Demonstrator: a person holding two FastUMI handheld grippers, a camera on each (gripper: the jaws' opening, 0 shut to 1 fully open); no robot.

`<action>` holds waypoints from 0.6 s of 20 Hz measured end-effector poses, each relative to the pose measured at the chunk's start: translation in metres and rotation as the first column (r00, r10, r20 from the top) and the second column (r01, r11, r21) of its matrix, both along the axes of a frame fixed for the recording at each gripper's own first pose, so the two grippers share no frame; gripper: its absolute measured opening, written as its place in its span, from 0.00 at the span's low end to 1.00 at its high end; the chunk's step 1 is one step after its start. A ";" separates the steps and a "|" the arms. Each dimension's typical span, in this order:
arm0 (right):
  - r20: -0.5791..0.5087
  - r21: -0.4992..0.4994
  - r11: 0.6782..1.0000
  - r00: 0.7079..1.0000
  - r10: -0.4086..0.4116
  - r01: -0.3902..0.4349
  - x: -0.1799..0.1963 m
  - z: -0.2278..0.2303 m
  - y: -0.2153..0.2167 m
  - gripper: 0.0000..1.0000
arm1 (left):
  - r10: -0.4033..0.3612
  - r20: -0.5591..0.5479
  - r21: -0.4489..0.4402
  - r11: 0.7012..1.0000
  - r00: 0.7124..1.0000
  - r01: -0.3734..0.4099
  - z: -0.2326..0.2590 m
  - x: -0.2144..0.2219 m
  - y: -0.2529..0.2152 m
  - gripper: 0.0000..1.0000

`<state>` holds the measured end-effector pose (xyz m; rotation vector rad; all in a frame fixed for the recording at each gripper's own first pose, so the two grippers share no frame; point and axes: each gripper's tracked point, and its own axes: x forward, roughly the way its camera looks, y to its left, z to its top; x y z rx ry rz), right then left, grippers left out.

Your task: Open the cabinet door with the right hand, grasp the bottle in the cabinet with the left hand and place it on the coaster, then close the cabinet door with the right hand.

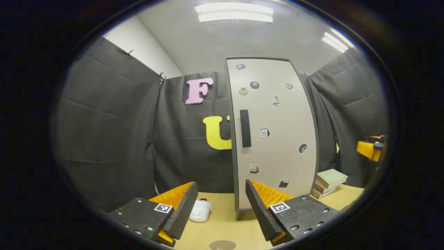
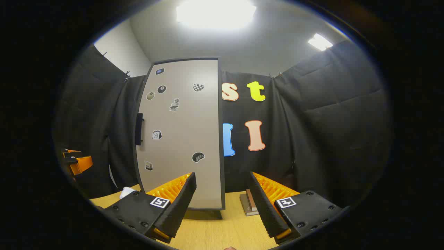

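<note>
Both claws, left [image 1: 221, 208] & right [image 2: 222, 208], gape wide, empty. Cabinet door [image 1: 274, 132] shut w/ handle [image 1: 245, 128] untouched, so bottle's hidden. Coaster [image 1: 222, 245] bare on surface [image 1: 225, 222]. All steps left.

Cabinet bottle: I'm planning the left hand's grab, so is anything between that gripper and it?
Yes. The cabinet door is shut, so the bottle is hidden behind it. The left gripper hangs open in front, and the handle is untouched.
</note>
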<state>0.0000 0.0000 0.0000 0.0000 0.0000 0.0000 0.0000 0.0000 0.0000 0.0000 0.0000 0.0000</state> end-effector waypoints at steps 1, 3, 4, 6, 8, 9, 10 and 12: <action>0.000 -0.004 1.000 1.000 0.000 0.000 0.000 0.000 0.000 0.94 | 0.001 0.001 -0.001 1.000 1.000 -0.001 0.000 0.001 0.000 0.84; -0.001 -0.007 1.000 1.000 -0.004 0.004 -0.001 0.000 -0.002 0.94 | 0.003 0.003 -0.003 1.000 1.000 -0.003 0.000 0.000 0.000 0.84; -0.003 -0.005 1.000 1.000 -0.004 0.004 -0.001 -0.001 -0.002 0.96 | 0.005 0.002 -0.003 1.000 1.000 -0.005 0.000 0.000 0.000 0.86; -0.012 -0.002 1.000 1.000 -0.004 0.004 -0.001 -0.003 -0.002 0.94 | 0.007 -0.003 -0.006 1.000 1.000 -0.007 0.000 0.000 0.001 0.84; -0.020 -0.001 1.000 1.000 -0.003 0.003 -0.001 -0.005 -0.002 0.94 | 0.009 -0.007 -0.009 1.000 1.000 -0.009 0.000 -0.001 0.002 0.84; -0.020 -0.001 1.000 1.000 -0.003 0.003 -0.001 -0.005 -0.002 0.96 | 0.010 -0.009 -0.009 1.000 1.000 -0.010 -0.001 -0.001 0.004 0.84; -0.020 0.000 1.000 1.000 -0.004 0.004 -0.002 -0.005 -0.002 0.94 | 0.012 -0.011 -0.009 1.000 1.000 -0.012 -0.001 -0.002 0.004 0.84; -0.020 0.004 1.000 1.000 -0.002 0.002 -0.002 -0.004 -0.002 0.94 | 0.014 -0.013 -0.009 1.000 1.000 -0.014 -0.001 -0.003 0.005 0.84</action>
